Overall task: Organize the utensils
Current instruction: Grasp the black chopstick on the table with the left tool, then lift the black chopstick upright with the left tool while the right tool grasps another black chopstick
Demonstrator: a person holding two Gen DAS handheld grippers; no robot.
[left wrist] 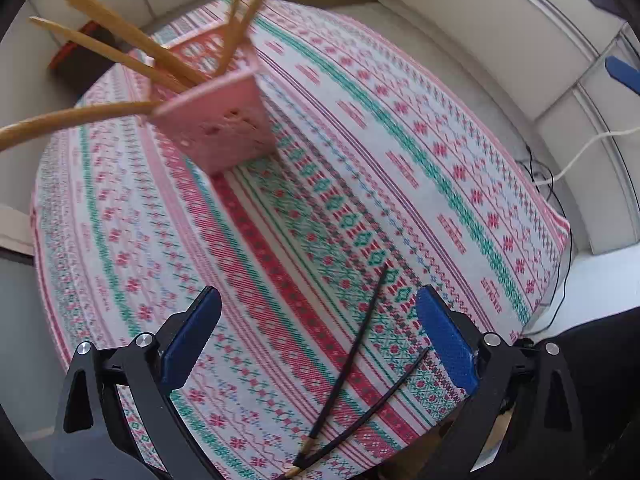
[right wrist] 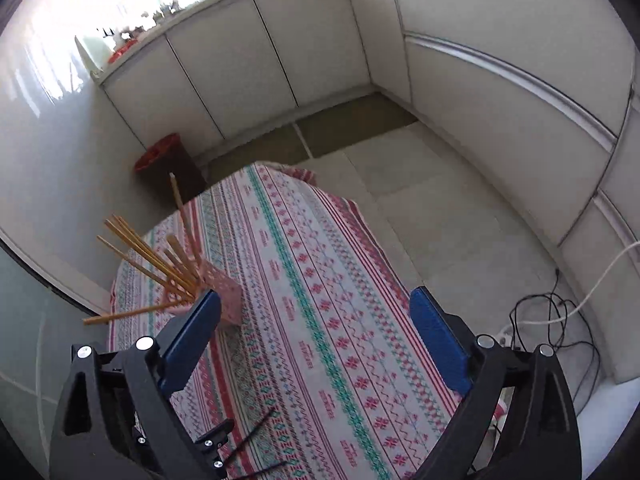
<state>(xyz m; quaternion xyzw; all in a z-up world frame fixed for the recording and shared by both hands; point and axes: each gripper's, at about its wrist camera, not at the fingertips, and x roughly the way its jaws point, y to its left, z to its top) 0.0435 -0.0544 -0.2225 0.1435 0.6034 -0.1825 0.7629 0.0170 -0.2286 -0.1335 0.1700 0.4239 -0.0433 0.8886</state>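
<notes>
Black chopsticks (left wrist: 352, 360), a pair, lie crossed on the patterned tablecloth (left wrist: 280, 240) near the left gripper (left wrist: 316, 344), whose jaws gape empty. The right gripper (right wrist: 316, 344) gapes empty too. Far left stands a pink holder (left wrist: 224, 128) of wooden chopsticks (left wrist: 120, 40).

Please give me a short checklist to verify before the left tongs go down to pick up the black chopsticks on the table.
1. Left tongs open and empty: ok.
2. Right tongs open and empty: ok.
3. Black chopsticks lie between the left fingers in the left wrist view: ok.
4. Both chopsticks lined up for one grip: not ok, they are splayed apart.
5. Pink holder upright on the tablecloth: ok.
6. Free room in the holder among the wooden chopsticks: cannot tell.
</notes>
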